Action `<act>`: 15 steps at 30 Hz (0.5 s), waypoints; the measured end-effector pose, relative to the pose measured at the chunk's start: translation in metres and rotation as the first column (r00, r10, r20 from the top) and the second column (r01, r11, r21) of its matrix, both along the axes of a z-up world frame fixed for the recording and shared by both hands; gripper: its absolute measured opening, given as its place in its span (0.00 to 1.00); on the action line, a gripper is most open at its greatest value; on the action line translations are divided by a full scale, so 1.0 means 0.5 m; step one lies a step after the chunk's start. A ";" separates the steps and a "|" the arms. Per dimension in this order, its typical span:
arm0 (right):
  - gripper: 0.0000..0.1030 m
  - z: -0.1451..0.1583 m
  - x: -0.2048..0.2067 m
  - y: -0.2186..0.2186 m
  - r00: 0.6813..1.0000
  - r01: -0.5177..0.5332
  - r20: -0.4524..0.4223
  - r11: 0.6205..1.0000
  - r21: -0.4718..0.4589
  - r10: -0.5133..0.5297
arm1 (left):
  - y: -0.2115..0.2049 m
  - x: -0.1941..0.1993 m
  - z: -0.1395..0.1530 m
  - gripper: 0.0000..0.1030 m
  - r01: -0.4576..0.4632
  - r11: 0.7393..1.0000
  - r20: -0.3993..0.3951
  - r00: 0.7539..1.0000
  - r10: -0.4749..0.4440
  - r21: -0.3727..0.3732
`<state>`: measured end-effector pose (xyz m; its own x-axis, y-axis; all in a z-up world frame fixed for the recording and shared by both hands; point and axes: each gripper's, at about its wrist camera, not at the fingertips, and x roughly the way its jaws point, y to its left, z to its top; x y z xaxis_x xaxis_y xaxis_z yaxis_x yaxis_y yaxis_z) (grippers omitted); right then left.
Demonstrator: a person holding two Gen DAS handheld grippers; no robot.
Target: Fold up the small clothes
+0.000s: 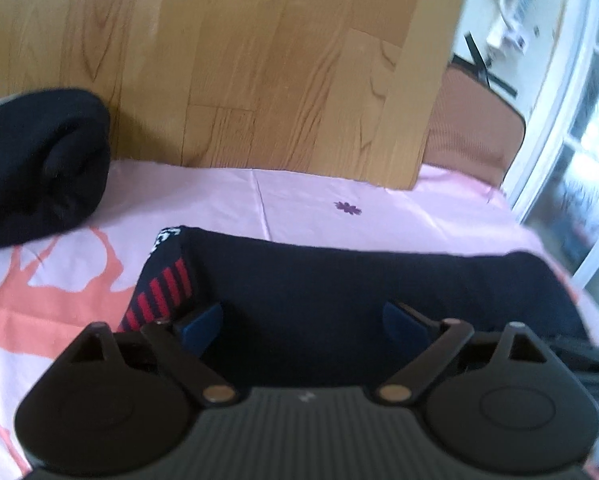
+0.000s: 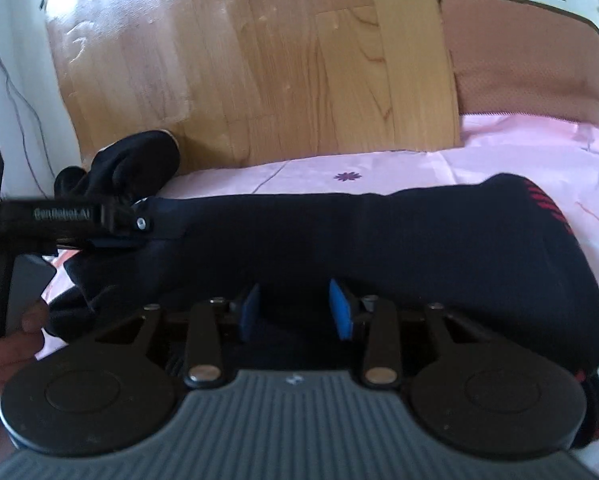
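Note:
A dark navy sock with red stripes at one end lies stretched across the pink sheet. My left gripper stands wide open just above it, blue pads far apart and nothing pressed between them. In the right wrist view the same sock runs from left to right. My right gripper hovers at its near edge with a clear gap between the pads, dark fabric below them. The left gripper shows side-on at the sock's left end.
A second black garment, bundled up, lies at the left against a wooden board; it also shows in the right wrist view. A brown cushion stands at the back right. A person's hand holds the left gripper's handle.

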<state>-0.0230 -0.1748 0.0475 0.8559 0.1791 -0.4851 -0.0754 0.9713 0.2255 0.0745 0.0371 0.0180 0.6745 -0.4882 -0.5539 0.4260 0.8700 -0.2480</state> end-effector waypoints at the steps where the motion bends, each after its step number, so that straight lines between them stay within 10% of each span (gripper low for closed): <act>1: 0.41 -0.001 0.000 -0.006 1.000 0.001 0.001 1.000 0.019 -0.001 | -0.007 -0.002 -0.002 0.93 0.006 1.000 0.010 1.000 -0.006 0.021; 15: 0.45 -0.007 -0.008 -0.035 1.000 -0.011 0.016 0.985 0.172 0.008 | -0.022 -0.006 -0.009 1.00 0.025 0.997 0.017 1.000 -0.027 0.073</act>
<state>-0.0268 -0.1924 0.0437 0.8606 0.2670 -0.4336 -0.0889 0.9172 0.3883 0.0713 0.0260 0.0136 0.6719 -0.4643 -0.5770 0.4526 0.8741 -0.1763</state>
